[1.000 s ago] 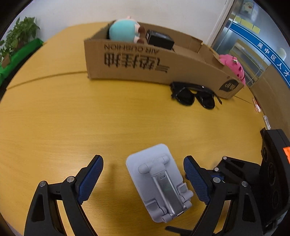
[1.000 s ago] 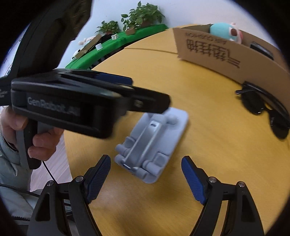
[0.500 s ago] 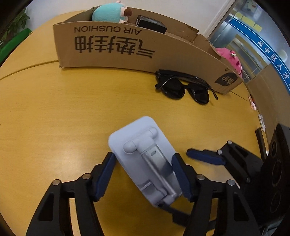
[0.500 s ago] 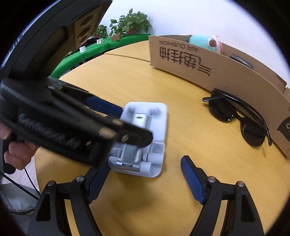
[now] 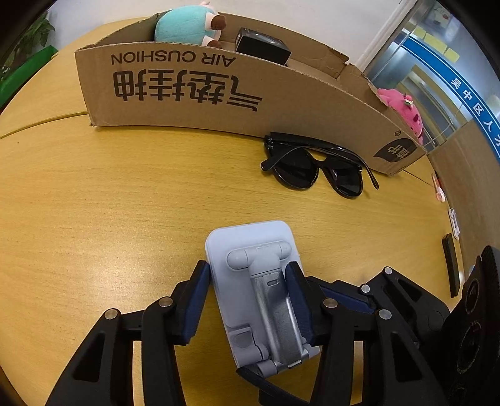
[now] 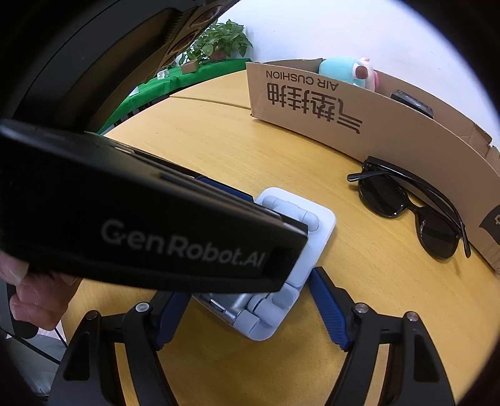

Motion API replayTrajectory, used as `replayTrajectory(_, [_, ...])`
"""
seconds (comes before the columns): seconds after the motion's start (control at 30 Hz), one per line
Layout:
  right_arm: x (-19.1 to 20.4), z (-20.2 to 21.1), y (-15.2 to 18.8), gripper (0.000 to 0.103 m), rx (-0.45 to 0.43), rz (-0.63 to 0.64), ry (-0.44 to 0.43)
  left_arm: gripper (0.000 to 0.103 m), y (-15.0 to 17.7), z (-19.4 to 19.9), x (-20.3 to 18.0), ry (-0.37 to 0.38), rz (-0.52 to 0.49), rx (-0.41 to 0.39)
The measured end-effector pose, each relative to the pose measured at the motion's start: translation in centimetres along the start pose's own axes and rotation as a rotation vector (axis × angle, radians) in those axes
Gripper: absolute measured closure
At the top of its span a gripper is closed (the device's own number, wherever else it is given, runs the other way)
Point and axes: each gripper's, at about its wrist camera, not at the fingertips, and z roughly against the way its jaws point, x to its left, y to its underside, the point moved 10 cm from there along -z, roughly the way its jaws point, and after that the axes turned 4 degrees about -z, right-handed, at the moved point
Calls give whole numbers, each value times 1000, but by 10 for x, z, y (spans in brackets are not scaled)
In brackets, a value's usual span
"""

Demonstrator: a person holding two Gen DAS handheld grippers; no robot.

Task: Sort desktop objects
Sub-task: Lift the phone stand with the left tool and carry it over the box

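A folded grey phone stand (image 5: 256, 281) lies on the wooden table. My left gripper (image 5: 248, 299) is shut on it, a blue pad against each long side. In the right wrist view the stand (image 6: 315, 231) is partly hidden behind the left gripper's black body (image 6: 156, 231). My right gripper (image 6: 250, 309) is open, its blue pads spread either side of the stand's near end without touching it. Black sunglasses (image 5: 315, 168) lie folded by the cardboard box (image 5: 218, 93), also in the right wrist view (image 6: 415, 212).
The box (image 6: 343, 125) holds a teal plush (image 5: 187, 28), a black device (image 5: 262, 47) and a pink plush (image 5: 403, 112). Small items (image 5: 450, 265) lie at the table's right edge. Green plants (image 6: 218, 43) stand beyond the table.
My left gripper moved forward around the phone stand and closed on its sides. The box and sunglasses look nearer. My right gripper came closer to the stand's end, still open.
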Motion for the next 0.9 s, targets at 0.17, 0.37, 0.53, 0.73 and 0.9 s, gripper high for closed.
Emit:
replayTrajectory(0.17, [-3, 9, -1, 29, -20, -28, -24, 51, -4, 5, -4, 0, -2, -9])
replayTrajectory(0.37, [-10, 36, -20, 29, -103, -17, 2, 51, -31, 30, -20, -6, -48, -77])
replayTrajectory(0.53, [-29, 65, -49, 29, -182, -14, 48, 51, -73, 53, -41, 0, -114, -153])
replayTrajectory(0.73, [-65, 95, -89, 29, -255, -9, 115, 50, -135, 70, -70, 17, -193, -230])
replayTrajectory(0.9, [-99, 113, -125, 29, -293, -14, 149, 50, -189, 76, -86, 35, -230, -266])
